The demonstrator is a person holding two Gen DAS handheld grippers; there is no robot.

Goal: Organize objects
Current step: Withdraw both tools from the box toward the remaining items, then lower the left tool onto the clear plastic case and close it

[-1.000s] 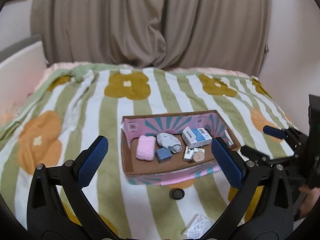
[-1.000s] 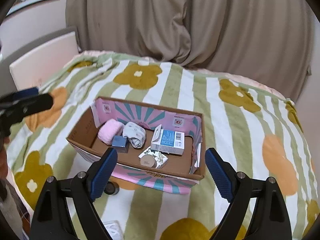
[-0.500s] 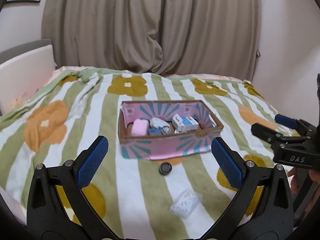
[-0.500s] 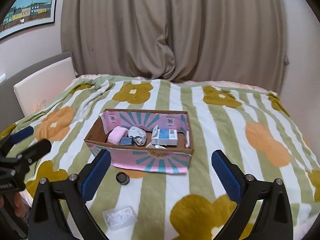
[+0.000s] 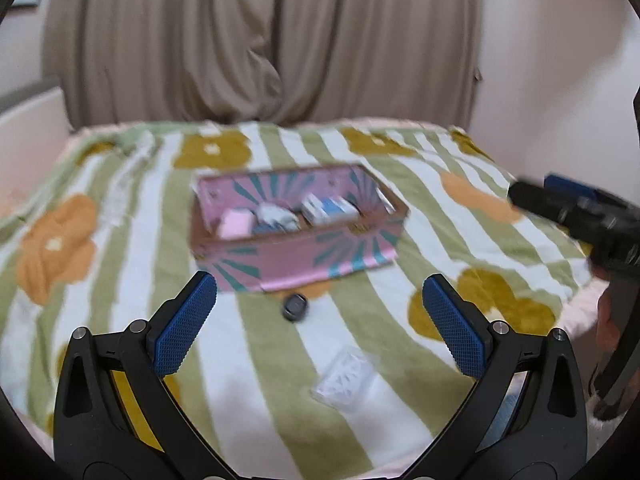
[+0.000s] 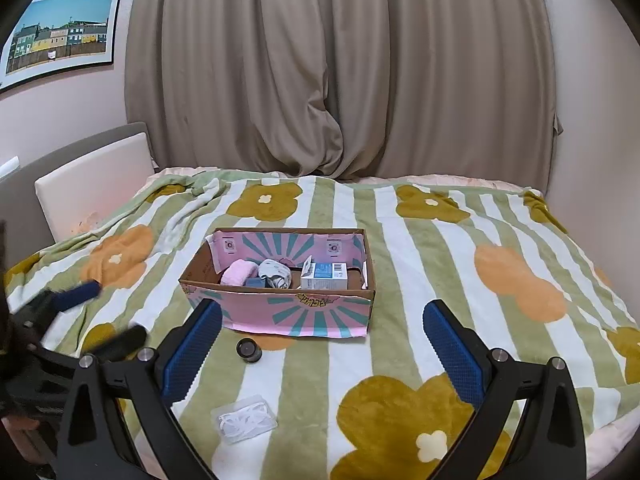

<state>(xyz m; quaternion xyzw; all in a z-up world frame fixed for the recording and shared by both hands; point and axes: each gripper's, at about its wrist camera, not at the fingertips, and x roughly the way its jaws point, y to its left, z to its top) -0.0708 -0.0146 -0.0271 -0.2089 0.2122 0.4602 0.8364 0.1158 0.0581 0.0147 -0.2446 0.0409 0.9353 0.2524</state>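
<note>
Box (image 6: pixel 280 312) on blanket (image 6: pixel 460 280), behind cap (image 6: pixel 249 349)

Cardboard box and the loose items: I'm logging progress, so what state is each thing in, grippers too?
Cardboard box: open-topped, upright on the blanket, holding items.
Small round black object: outside the box, on the blanket.
Clear plastic packet: outside the box, lying flat.
Left gripper: open, empty.
Right gripper: open, empty.

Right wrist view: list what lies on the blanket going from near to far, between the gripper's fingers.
Clear plastic packet → small black round cap → pink cardboard box holding small items → curtain behind the bed.
</note>
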